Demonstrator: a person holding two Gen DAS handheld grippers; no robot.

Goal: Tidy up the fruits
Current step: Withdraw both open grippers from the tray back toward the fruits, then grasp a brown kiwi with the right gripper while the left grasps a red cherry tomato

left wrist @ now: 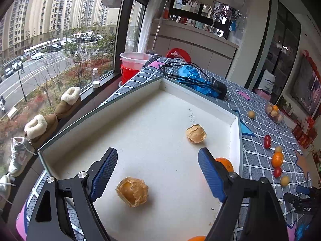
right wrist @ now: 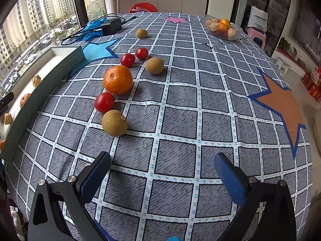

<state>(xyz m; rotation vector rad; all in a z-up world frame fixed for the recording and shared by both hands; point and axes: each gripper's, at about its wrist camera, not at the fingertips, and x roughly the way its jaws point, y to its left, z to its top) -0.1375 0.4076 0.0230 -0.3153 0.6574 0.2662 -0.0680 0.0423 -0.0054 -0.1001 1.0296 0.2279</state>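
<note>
**Both tongs open over tray and desk**

Left wrist view: the left tongs (left wrist: pixel 158 172) stand open and hold nothing, above the white tray (left wrist: pixel 233 128). A papery husk fruit (left wrist: pixel 132 191) lies on the tray floor between the blue pads, touching neither. A second husk fruit (left wrist: pixel 196 133) lies farther in, toward the tray's right wall. An orange (left wrist: pixel 225 163) sits just beside that wall, partly hidden behind the right pad. Beyond the tray's far corner lie a blue bag (left wrist: pixel 192 76) and a black adapter (left wrist: pixel 220 89). Right of the tray, on the checked cloth, loose fruit lies in a row, with the right tongs (left wrist: pixel 303 198) at the frame edge.

Right wrist view: the right tongs (right wrist: pixel 162 172) are open and empty over bare cloth on the desk (right wrist: pixel 200 110). Right of the tray's green wall (right wrist: pixel 40 92) runs the row: a brown fruit (right wrist: pixel 114 123), a tomato (right wrist: pixel 104 102) touching it, a mandarin (right wrist: pixel 118 79), two tomatoes (right wrist: pixel 127 59) close together and another brown fruit (right wrist: pixel 154 65). A third brown fruit (right wrist: pixel 141 33) lies farther off, near the adapter. A clear bowl (right wrist: pixel 236 32) of fruit stands well apart from the tray, at the desk's far side.
</note>
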